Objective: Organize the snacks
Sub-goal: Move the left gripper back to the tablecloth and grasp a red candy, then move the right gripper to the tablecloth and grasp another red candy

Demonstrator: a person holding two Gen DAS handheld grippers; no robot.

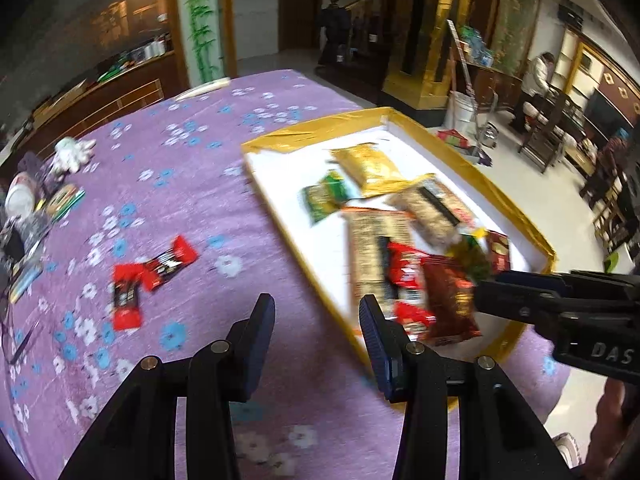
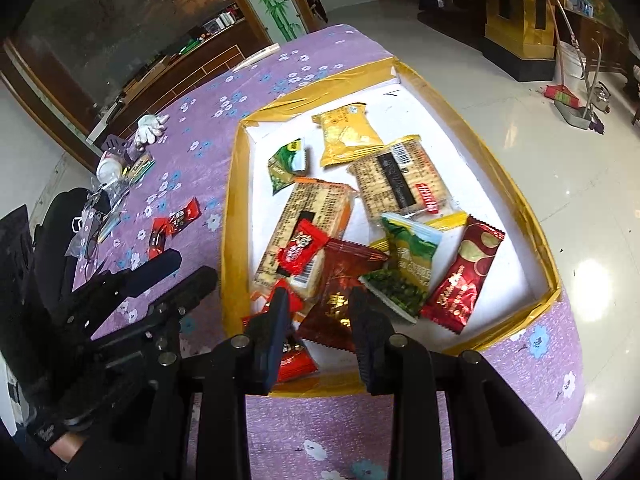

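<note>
Left hand-held gripper (image 1: 316,316) open, empty, above worktop (image 1: 208,168) middle. Right hand-held gripper (image 2: 318,312) parted, empty, over tray (image 2: 236,184) near edge. Snacks (image 2: 348,204) in tray; two red packets (image 1: 148,276) left of tray.

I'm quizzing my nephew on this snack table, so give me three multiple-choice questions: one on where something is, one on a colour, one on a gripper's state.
1. Where do the two red packets outside the tray lie?
A. On the floor
B. On the cloth, left of the tray
C. On a glove

2. What colour is the tray's rim?
A. Gold
B. Blue
C. Green

3. The left gripper is:
A. Shut on a packet
B. Shut on a glove
C. Open, empty

Answers: B, they lie on the purple cloth beside the tray; A, gold tape runs round the rim; C, its fingers stand apart over bare cloth.
</note>
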